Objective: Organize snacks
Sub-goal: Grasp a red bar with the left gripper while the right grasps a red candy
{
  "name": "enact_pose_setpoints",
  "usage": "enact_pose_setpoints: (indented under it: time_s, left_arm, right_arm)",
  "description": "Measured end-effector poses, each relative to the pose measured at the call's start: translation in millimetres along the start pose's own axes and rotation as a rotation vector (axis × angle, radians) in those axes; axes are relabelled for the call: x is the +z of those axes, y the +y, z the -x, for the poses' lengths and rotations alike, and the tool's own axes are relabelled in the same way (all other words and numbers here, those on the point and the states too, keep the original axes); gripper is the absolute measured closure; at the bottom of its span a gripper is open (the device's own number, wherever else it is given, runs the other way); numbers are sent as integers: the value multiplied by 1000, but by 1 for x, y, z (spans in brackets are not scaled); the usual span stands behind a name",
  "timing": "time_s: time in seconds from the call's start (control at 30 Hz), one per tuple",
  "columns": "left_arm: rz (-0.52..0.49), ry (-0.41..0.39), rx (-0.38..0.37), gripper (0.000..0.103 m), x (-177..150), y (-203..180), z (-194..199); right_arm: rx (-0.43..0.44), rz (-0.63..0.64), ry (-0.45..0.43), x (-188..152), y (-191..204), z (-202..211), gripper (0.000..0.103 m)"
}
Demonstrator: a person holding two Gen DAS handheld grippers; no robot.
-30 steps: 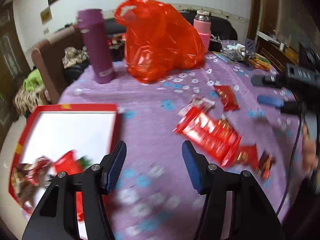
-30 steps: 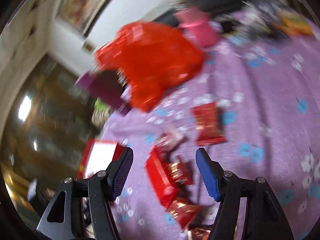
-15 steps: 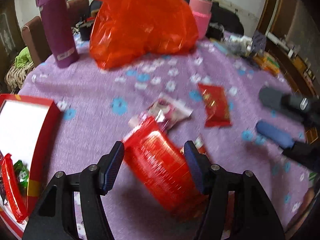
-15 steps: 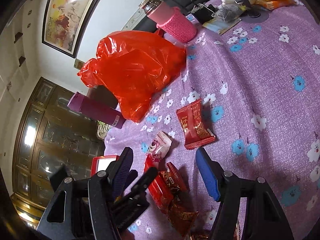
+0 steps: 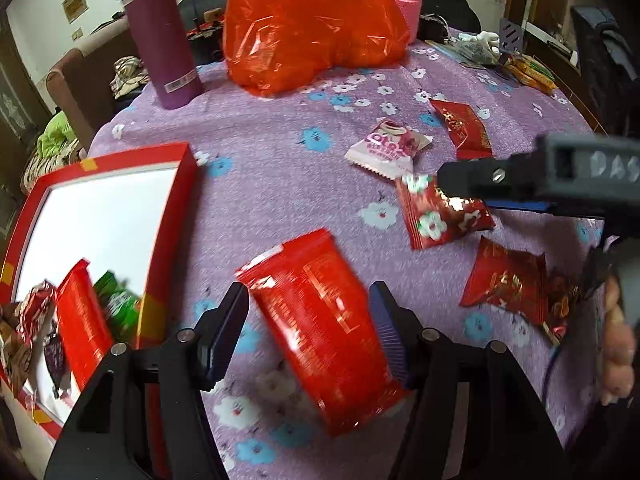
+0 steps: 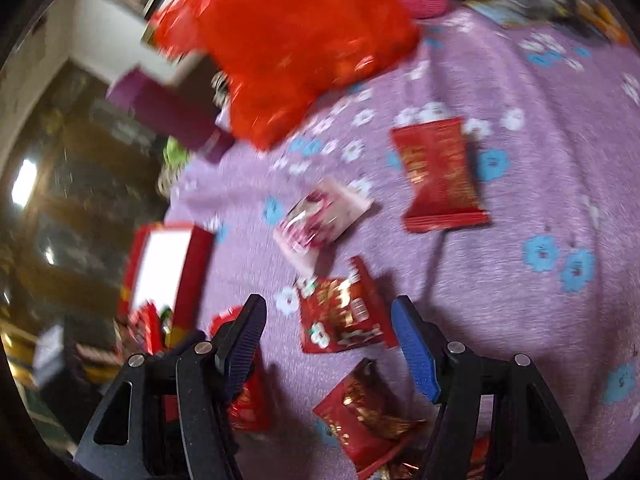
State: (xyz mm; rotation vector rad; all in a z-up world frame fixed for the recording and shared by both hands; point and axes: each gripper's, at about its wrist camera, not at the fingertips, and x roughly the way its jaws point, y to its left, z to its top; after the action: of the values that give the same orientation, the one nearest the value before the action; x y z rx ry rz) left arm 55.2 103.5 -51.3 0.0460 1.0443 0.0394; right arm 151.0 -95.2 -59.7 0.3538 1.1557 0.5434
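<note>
Between the parted left gripper [image 5: 308,328] fingers lies a long red snack packet [image 5: 320,328], pads not pressing it. Right gripper [image 6: 328,344], at three o'clock, hangs unclenched over a flowered red packet [image 6: 340,316].

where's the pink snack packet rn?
Left wrist view: pink snack packet lies upper right of centre on the purple tablecloth, between two red packets.

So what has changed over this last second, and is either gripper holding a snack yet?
Left gripper dropped over the long red packet, jaws just opening, straddling but not gripping. Right gripper swung above the flowered red packet, open. Snacks, box unmoved.
</note>
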Motion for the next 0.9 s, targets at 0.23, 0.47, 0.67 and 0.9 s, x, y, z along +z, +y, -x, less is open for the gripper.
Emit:
enact_pose_setpoints:
  time_s: [0.23,0.47,0.67,0.9]
  left_arm:
    - [19,-5,-3,38,-4,6,0]
    - [95,14,-57,38,-7,6,-3]
    - [80,37,-27,30,-12,-10,-12]
    - [43,-42,-34,54,-15,-7,-10]
  right_arm:
    - [-201,127,-11,-12,25,-25,37]
    - [-410,311,-60,-23,50,-42,57]
    - [-350,244,-85,-15,38,-29,70]
    - [-208,137,-105,-5,23,-11,76]
